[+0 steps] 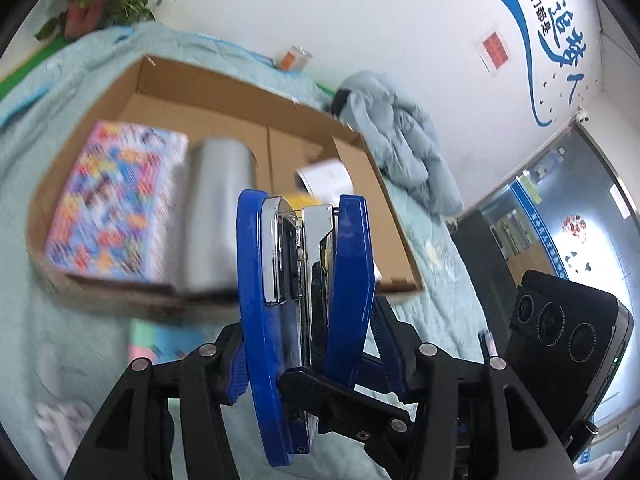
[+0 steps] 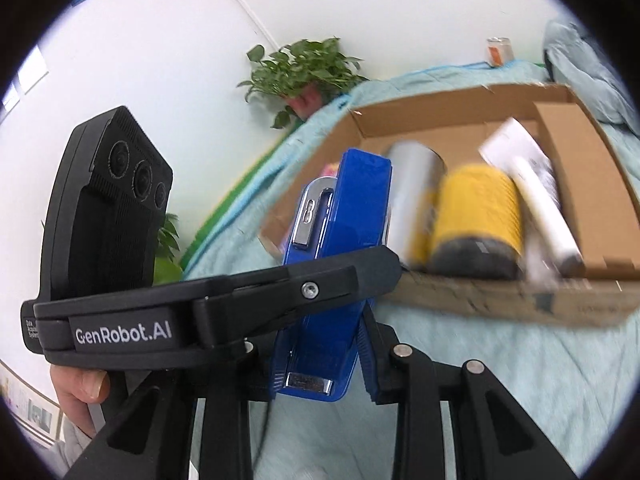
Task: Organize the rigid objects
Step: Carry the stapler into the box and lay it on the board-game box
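A blue and chrome stapler (image 1: 308,280) stands upright above the pale green bedspread, held by both grippers. My left gripper (image 1: 310,360) is shut on its blue sides; a black finger (image 1: 340,400) of the right gripper crosses in front of it. In the right wrist view my right gripper (image 2: 322,360) is shut on the stapler (image 2: 344,220) low down, and the left gripper's finger (image 2: 340,276) clamps it from the left. Behind it lies an open cardboard box (image 1: 240,80) with a colourful flat box (image 1: 116,200), a silver cylinder (image 1: 220,184), a yellow can (image 2: 476,208) and a white tube (image 2: 548,220).
The box's far wall (image 2: 592,184) shows in the right wrist view. A crumpled light blue quilt (image 1: 400,132) lies past the box. A potted plant (image 2: 308,72) and a small can (image 2: 500,52) stand by the white wall. A person's hand (image 2: 80,392) grips the left handle.
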{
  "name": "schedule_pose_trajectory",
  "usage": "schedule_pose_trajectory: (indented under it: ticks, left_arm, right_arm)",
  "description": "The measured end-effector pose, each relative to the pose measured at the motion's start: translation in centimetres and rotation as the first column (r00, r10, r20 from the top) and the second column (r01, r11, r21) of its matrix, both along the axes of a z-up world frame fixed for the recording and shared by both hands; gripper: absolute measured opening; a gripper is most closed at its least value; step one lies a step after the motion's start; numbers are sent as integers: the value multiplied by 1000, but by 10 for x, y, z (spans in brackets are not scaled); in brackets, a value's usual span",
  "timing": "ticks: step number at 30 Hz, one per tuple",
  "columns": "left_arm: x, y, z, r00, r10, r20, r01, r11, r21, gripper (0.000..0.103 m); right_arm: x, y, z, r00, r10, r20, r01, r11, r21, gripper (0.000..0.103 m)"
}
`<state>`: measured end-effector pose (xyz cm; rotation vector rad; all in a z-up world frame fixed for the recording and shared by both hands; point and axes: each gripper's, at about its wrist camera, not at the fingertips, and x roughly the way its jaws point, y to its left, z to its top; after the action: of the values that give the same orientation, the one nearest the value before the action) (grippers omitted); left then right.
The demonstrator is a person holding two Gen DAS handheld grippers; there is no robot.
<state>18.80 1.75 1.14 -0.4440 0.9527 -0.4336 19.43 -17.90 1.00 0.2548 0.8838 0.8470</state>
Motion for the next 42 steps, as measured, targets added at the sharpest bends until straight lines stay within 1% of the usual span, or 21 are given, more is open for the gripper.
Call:
schedule_pose_trajectory:
  ticks: [4,7,10,14,16,20,22,24,25,26,27,28,30,31,33,34,36,37,38,39,42]
  left_arm:
    - [27,35,12,1000,23,0,-23,1000,12,49]
    - [47,63,14,999,38,-15,-38,999,17,49]
    - [68,86,9,997,54,-47,-54,999,1,49]
    - [98,113,-4,994,78,-81,-75,996,44,49]
    - [114,123,-16,990,85,-111,-80,996,50,49]
    - [139,136,-44,981,70,-184,-53,994,95,49]
    - [146,142,-56,973,75,-217,-53,993,109,49]
    - [147,144,-61,972,89,-216,-60,989,137,50]
    - [147,147,-61,973,92,-212,-62,987,146,50]
    - [147,149,-61,972,95,-216,-63,987,148,54]
    - [146,152,-60,971,97,-220,-66,987,144,57]
    - [145,156,-59,970,99,-223,-68,988,141,57]
    - [139,160,-51,975,105,-195,-74,984,160,62]
    - [132,160,-41,981,111,-162,-82,981,175,66]
    - [119,162,-22,985,150,-88,-128,968,215,82]
    - [110,161,-12,985,164,-51,-148,962,228,85]
    - [90,159,7,981,193,28,-193,945,264,93]
    - [79,156,15,976,205,71,-217,932,289,95]
    - [68,153,22,970,217,110,-241,920,309,99]
    - [57,149,26,963,226,147,-263,909,322,102]
    - [31,136,32,951,220,218,-286,892,350,102]
  right_arm:
    - [23,30,8,999,23,23,-23,1000,-10,30]
    - [43,56,11,999,44,5,-44,999,-14,30]
    - [60,77,10,998,58,-18,-58,998,-19,30]
    - [84,106,4,997,69,-47,-70,997,-30,30]
    - [94,117,-4,995,65,-71,-68,997,-40,30]
    - [107,134,-20,992,48,-119,-55,997,-58,30]
    - [112,135,-35,982,29,-185,-37,999,-38,30]
    - [113,138,-46,975,17,-222,-24,999,-30,29]
    - [112,140,-47,977,14,-215,-21,999,-30,30]
    - [111,142,-46,978,10,-209,-18,999,-35,30]
    - [112,145,-47,976,10,-219,-17,999,-33,31]
    - [112,147,-49,971,11,-239,-20,999,-32,32]
    - [111,147,-49,973,4,-232,-14,999,-45,34]
    - [111,147,-48,975,4,-223,-17,998,-55,34]
    - [104,141,-39,983,5,-181,-16,998,-64,38]
    - [98,137,-33,989,9,-150,-18,998,-63,47]
    - [80,128,-14,999,7,-35,-10,997,-76,76]
    - [66,118,-2,998,-19,56,24,996,-90,97]
    - [58,112,2,995,-29,100,38,995,-92,103]
    - [47,103,8,989,-33,142,47,994,-94,102]
    - [31,79,9,988,-58,143,69,995,-76,103]
